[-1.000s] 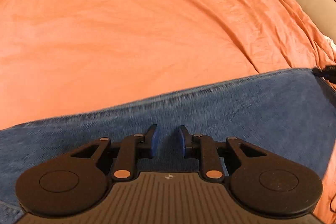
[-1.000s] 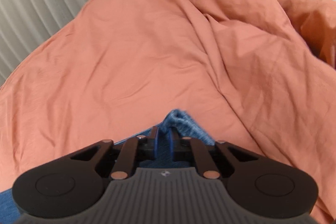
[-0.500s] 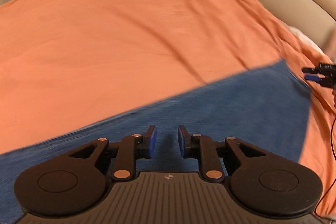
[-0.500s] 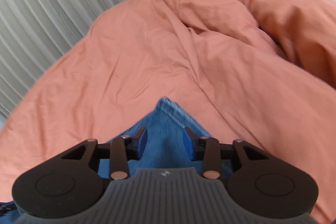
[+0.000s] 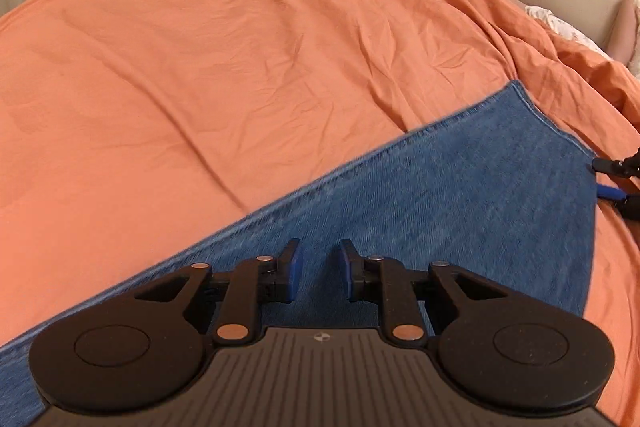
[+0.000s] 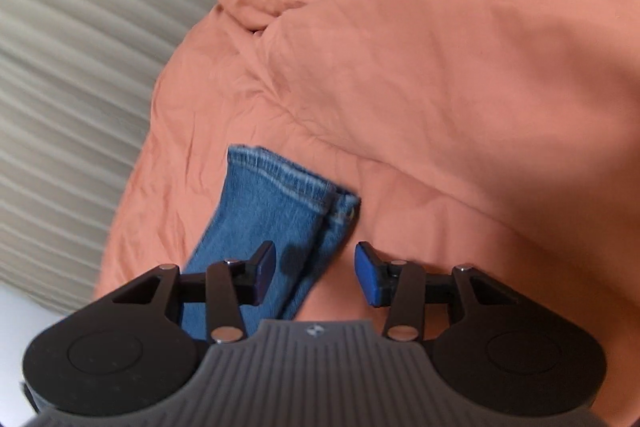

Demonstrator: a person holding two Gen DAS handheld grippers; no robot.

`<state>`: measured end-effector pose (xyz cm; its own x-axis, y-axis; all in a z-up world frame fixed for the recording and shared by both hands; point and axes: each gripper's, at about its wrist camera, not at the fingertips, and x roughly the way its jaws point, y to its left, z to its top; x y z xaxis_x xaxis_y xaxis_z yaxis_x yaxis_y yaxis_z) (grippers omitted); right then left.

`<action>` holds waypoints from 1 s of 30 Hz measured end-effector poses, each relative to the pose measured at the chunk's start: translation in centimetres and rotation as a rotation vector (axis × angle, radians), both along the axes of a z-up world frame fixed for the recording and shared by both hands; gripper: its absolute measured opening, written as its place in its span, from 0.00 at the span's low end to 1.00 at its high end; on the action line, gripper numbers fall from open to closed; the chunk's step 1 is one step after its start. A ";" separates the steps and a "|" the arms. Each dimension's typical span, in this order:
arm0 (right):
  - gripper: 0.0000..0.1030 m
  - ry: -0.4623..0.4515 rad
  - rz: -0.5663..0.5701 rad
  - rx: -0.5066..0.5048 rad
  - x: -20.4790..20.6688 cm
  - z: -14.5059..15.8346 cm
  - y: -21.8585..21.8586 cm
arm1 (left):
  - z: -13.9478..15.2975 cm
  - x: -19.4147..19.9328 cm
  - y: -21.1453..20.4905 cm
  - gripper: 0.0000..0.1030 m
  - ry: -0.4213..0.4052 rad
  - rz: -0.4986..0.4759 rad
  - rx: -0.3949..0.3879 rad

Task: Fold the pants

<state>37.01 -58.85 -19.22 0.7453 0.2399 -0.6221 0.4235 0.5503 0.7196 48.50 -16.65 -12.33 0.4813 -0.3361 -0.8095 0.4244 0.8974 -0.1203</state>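
Both grippers stand apart, holding nothing: left gripper [image 5: 316, 269] over the jeans [image 5: 460, 211], right gripper [image 6: 316, 273] near the hem [image 6: 288, 179] at frame centre. Advice: align both hems before regrasping.

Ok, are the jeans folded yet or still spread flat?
Partly folded: the jeans show two stacked leg hems, one leg laid over the other, on the orange bedcover. No crosswise fold is visible.

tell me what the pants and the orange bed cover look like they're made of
Pants: blue denim, going by the matte, faded twill grain and the stitched seam along the edge; the hem shows worn, paler stitching.
Orange bed cover: a thin woven cloth, probably cotton or a cotton blend; it is matte, with fine sharp creases and soft folds. The exact fibre cannot be told.
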 end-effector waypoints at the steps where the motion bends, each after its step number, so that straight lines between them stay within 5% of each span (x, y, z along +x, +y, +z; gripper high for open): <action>1: 0.40 -0.007 -0.013 0.023 0.3 -0.6 -0.1 | -0.2 0.4 -0.3 0.23 0.006 0.001 -0.002; 3: 0.38 -0.016 -0.023 0.059 0.9 -1.7 -0.2 | -0.7 0.9 -0.7 0.23 0.008 -0.005 0.009; 8: 0.07 -0.024 0.002 0.016 1.6 -2.3 0.1 | -1.9 2.2 -1.6 0.20 0.020 -0.034 0.048; 16: 0.04 0.011 0.041 -0.128 2.6 -1.3 1.1 | -1.4 2.1 -2.0 0.16 0.071 0.028 0.033; 20: 0.04 0.048 0.056 -0.191 2.9 -0.2 1.6 | -0.5 -1.4 -2.9 0.17 0.097 -0.054 0.069; 25: 0.04 0.074 0.052 -0.237 2.8 0.8 2.0 | -0.9 -6.7 -3.5 0.17 0.130 -0.109 0.008; 30: 0.03 0.084 0.075 -0.324 3.0 2.5 2.9 | -1.4 -10.4 -3.7 0.15 0.141 -0.052 -0.073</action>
